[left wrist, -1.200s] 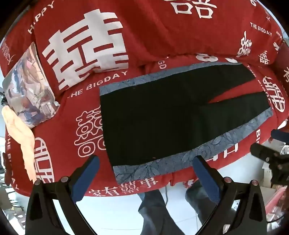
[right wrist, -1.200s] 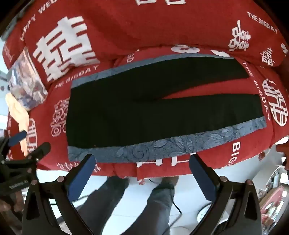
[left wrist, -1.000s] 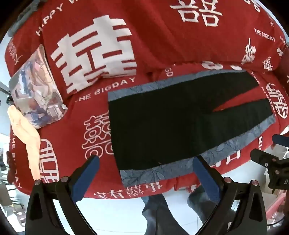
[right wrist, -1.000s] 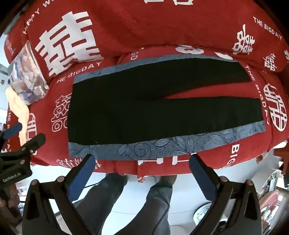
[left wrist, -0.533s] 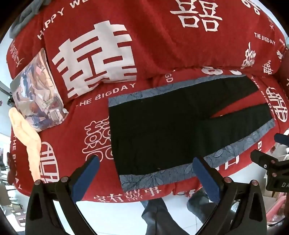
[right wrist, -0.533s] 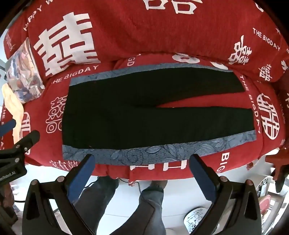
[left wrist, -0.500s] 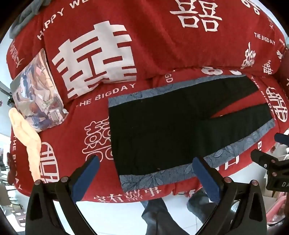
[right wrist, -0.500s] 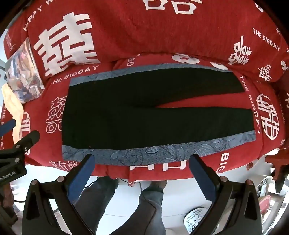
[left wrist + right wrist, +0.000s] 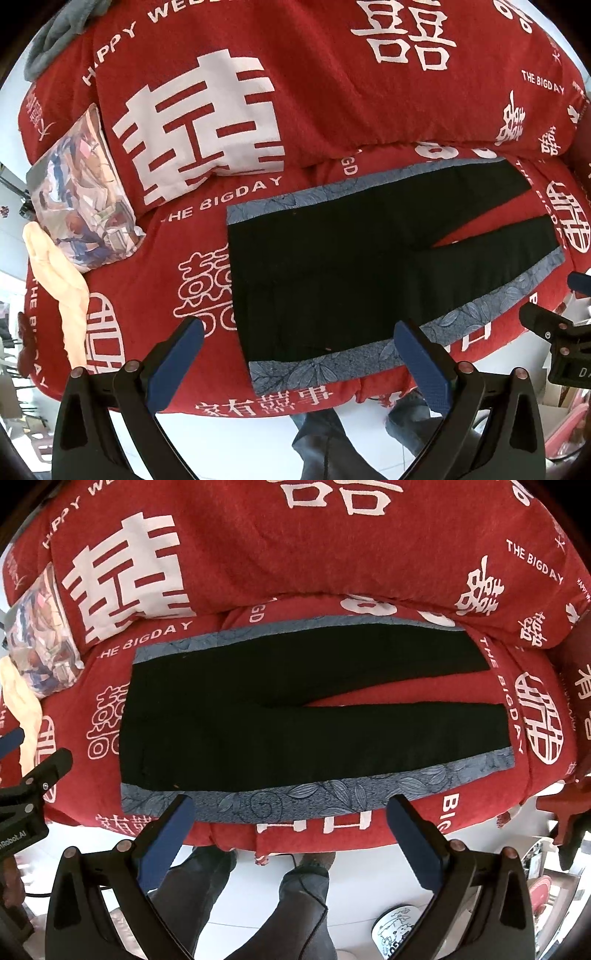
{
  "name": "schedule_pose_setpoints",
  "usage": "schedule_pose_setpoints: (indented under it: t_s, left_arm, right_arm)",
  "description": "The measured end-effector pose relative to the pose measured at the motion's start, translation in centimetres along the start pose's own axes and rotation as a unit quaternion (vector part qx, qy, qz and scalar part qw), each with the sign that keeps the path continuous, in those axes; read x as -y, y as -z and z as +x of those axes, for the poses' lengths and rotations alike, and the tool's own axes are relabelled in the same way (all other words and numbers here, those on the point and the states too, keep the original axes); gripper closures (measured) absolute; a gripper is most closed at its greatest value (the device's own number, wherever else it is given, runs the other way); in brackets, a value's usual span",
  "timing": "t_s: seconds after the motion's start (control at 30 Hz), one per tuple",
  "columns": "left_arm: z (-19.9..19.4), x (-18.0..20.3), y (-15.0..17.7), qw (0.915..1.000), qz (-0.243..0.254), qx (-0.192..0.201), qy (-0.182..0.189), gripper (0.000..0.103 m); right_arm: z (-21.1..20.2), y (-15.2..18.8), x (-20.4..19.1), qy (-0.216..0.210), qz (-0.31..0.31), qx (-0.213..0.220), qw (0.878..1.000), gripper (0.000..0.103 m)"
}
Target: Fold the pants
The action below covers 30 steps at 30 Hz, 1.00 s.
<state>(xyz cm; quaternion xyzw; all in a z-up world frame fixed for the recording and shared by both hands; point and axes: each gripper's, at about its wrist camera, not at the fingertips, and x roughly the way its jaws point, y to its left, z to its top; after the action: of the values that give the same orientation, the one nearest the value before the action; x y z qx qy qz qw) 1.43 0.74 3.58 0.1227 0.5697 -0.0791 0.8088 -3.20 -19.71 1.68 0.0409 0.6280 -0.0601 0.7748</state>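
Black pants (image 9: 354, 266) with blue-grey patterned side stripes lie flat and spread out on a red sofa seat, waistband to the left, both legs pointing right. They also show in the right wrist view (image 9: 295, 716). My left gripper (image 9: 299, 350) is open and empty, hovering over the sofa's front edge near the waistband corner. My right gripper (image 9: 291, 823) is open and empty, above the front edge near the lower side stripe (image 9: 332, 790). Neither touches the pants.
The red sofa (image 9: 258, 92) has a tall backrest with white lettering. A printed cushion (image 9: 81, 192) and a pale cloth (image 9: 59, 280) lie at its left end. The person's legs (image 9: 258, 893) stand on the white floor below. A patterned bowl (image 9: 399, 930) sits on the floor at right.
Both grippers have drawn back and up slightly from the sofa, so the pants appear a little farther and more centred. The pants have not moved. Both grippers stay open.
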Motion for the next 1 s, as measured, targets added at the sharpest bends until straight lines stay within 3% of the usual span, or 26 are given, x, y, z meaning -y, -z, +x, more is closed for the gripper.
schedule_pose_setpoints:
  t_s: [1.0]
  left_arm:
    - [-0.7,0.34,0.36,0.9999,0.009,0.012,-0.007,0.0]
  right_arm:
    - [-0.79,0.7,-0.41,0.006,-0.007,0.012,1.0,0.0]
